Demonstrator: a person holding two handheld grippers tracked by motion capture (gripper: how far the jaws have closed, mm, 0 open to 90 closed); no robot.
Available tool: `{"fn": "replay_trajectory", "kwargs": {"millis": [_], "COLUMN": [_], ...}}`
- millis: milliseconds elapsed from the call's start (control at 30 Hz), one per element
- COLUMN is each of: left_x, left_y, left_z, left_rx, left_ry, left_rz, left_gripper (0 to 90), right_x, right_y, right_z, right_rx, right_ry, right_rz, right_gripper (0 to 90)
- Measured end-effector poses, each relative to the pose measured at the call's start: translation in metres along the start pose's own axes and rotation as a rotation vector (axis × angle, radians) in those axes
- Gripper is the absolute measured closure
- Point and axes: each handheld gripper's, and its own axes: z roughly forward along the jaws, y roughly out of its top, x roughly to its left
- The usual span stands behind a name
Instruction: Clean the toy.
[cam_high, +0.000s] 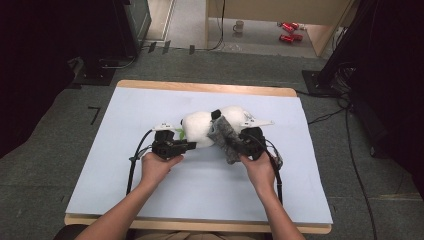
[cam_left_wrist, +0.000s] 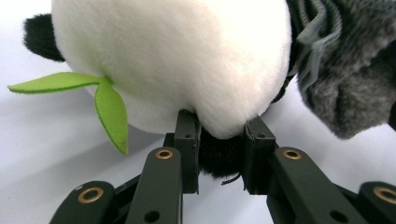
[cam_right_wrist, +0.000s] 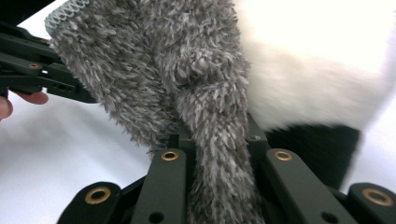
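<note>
A white and black panda plush (cam_high: 202, 127) with a green felt leaf (cam_left_wrist: 109, 109) lies in the middle of the table. A grey fuzzy cloth (cam_high: 224, 135) lies across it between its two white parts. My left gripper (cam_high: 187, 146) is at the plush's near left side. In the left gripper view this gripper (cam_left_wrist: 219, 135) is shut on a black furry part (cam_left_wrist: 219, 161) under the white body (cam_left_wrist: 177, 56). My right gripper (cam_high: 234, 144), in its own view (cam_right_wrist: 217, 137), is shut on a hanging strip of the grey cloth (cam_right_wrist: 205, 116). The white plush (cam_right_wrist: 317, 60) lies just behind.
A pale mat (cam_high: 200, 185) covers the wooden table (cam_high: 200, 88). On the floor beyond stand a mug (cam_high: 239, 26) and red cans (cam_high: 289, 31). Dark equipment and cables flank both sides. The other gripper (cam_right_wrist: 32, 70) and a fingertip (cam_right_wrist: 28, 98) show at the right gripper view's left.
</note>
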Motion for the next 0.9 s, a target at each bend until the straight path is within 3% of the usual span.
{"fn": "replay_trajectory", "kwargs": {"millis": [133,233,433,567,667,767,833,900], "left_x": [0.001,0.001,-0.001,-0.002,-0.008,-0.015,-0.017,-0.019], "left_y": [0.001,0.001,0.001,0.000,-0.002,-0.006,-0.008,-0.010], "left_z": [0.001,0.003,0.005,0.004,0.007,0.011,0.012,0.012], "left_rx": [-0.002,0.002,0.000,-0.018,-0.023,-0.019,-0.014,-0.017], "left_ry": [0.004,0.002,0.003,-0.010,-0.015,-0.023,-0.029,-0.022], "left_rz": [-0.001,0.006,0.014,0.040,0.056,0.066,0.057,0.070], "left_gripper": [72.7,72.7,72.6,72.2,72.2,72.3,72.3,72.4], "right_x": [-0.015,-0.027,-0.036,-0.044,-0.045,-0.041,-0.033,-0.023], "right_y": [-0.004,-0.009,-0.014,-0.016,-0.016,-0.011,-0.005,0.001], "right_z": [-0.009,-0.013,-0.017,-0.021,-0.022,-0.028,-0.035,-0.039], "right_rx": [-0.016,-0.024,-0.021,-0.028,-0.030,-0.052,-0.083,-0.106], "right_ry": [-0.032,-0.036,-0.093,-0.117,-0.141,-0.212,-0.223,-0.201], "right_rz": [0.032,0.081,0.093,0.132,0.127,0.113,0.088,0.070], "right_gripper": [77.0,77.0,76.9,76.7,76.7,76.8,76.8,76.8]}}
